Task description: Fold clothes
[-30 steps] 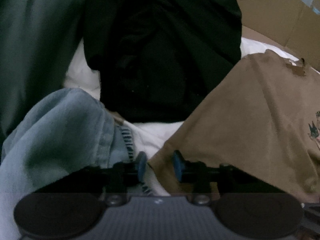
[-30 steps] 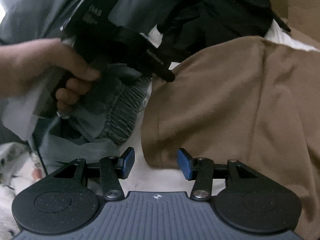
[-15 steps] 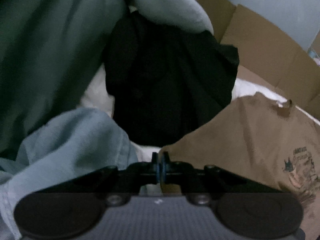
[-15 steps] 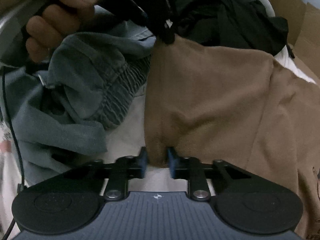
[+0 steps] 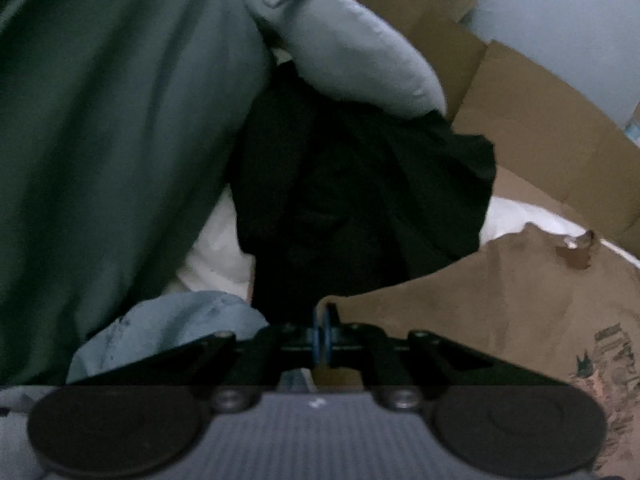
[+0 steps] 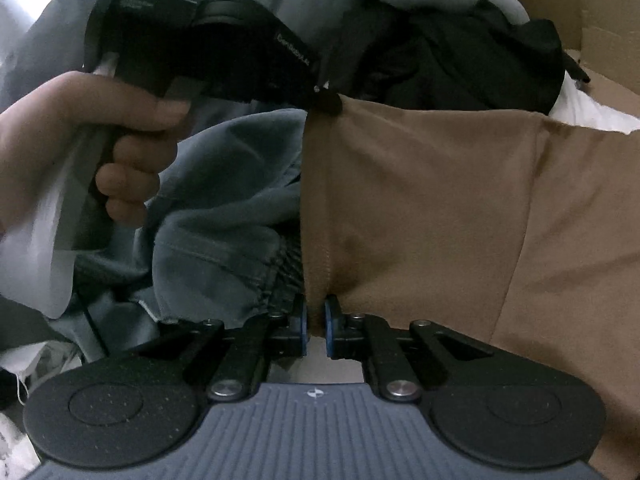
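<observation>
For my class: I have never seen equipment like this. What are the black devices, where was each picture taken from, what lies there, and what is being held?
No robot is here. A person carries two hand-held grippers, each with a small wide-angle camera looking forward along its two blue-tipped fingers.

One picture looks out from the left gripper, the other from the right gripper. The right view also shows the person's hand gripping the left device's handle.

Both grippers are closed on one edge of a brown T-shirt, one at each end of it, so that the edge runs between them.

Around it lies a pile of clothes: a black garment, grey-blue trousers with an elastic waist and white bedding. Cardboard stands behind.
</observation>
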`<action>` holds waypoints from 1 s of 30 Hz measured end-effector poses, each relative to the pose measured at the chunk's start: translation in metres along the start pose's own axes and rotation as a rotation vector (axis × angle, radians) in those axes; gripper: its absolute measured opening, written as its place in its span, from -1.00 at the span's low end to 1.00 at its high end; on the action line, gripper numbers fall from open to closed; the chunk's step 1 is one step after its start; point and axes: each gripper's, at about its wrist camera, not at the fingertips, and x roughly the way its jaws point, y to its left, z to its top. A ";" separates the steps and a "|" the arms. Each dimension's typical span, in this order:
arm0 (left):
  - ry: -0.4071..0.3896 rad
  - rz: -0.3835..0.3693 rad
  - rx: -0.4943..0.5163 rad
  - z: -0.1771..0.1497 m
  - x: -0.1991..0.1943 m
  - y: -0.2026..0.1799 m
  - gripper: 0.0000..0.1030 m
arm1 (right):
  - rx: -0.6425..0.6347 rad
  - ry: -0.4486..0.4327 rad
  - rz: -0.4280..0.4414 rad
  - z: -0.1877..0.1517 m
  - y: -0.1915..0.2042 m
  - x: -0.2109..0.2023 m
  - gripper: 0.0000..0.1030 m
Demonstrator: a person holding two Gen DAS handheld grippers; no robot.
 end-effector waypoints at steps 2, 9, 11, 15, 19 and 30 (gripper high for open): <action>0.018 0.016 0.004 0.000 0.007 0.002 -0.94 | -0.004 0.017 0.003 -0.002 0.001 0.004 -0.87; 0.059 0.066 0.038 -0.009 0.026 0.001 -0.94 | 0.034 0.080 0.030 -0.007 -0.002 0.026 -0.87; 0.065 0.071 0.043 -0.008 0.028 0.000 -0.94 | 0.073 0.082 0.049 -0.007 -0.005 0.029 -0.87; 0.076 0.081 0.054 -0.007 0.031 -0.002 -0.87 | 0.123 0.091 0.077 -0.005 -0.011 0.029 -0.68; 0.007 0.114 0.074 0.001 0.010 -0.011 -0.70 | 0.161 0.077 0.135 -0.009 -0.013 0.013 -0.42; -0.085 -0.033 0.136 0.023 -0.010 -0.083 -0.66 | 0.185 -0.059 0.102 0.006 -0.047 -0.047 -0.40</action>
